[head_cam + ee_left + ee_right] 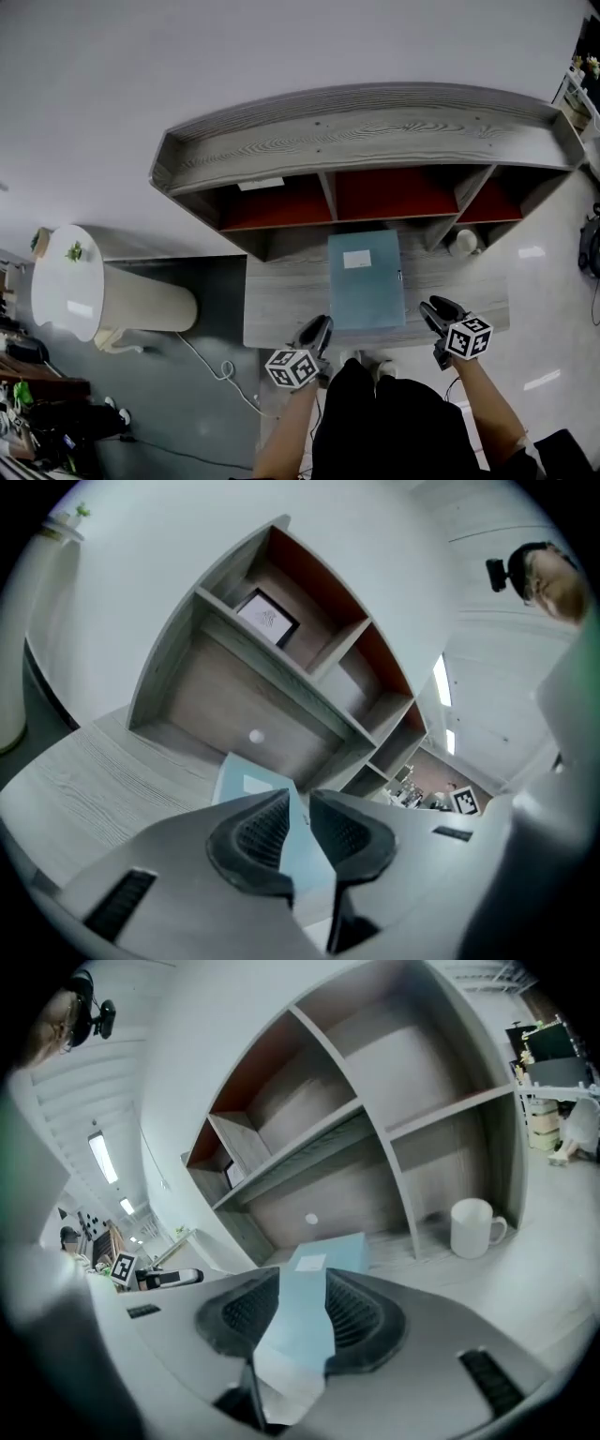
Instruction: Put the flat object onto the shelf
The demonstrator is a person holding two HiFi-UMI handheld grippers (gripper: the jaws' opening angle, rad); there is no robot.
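Observation:
The flat object is a pale blue folder (366,279) with a white label, lying on the grey wooden desk (281,300) in front of the shelf unit (375,150). The shelf unit has three red-backed compartments. My left gripper (319,330) is at the folder's near left corner. In the left gripper view, the left gripper (300,803) has its pads close together on the folder's (246,782) thin edge. At the near right corner my right gripper (433,311) holds the folder too. In the right gripper view the folder (328,1252) fills the gap between the pads of the right gripper (302,1283).
A white mug (463,243) stands on the desk under the right compartment, also seen in the right gripper view as a mug (475,1227). A framed sheet (267,618) lies in the left compartment. A round white table (66,281) stands left of the desk, with a cable (220,370) on the floor.

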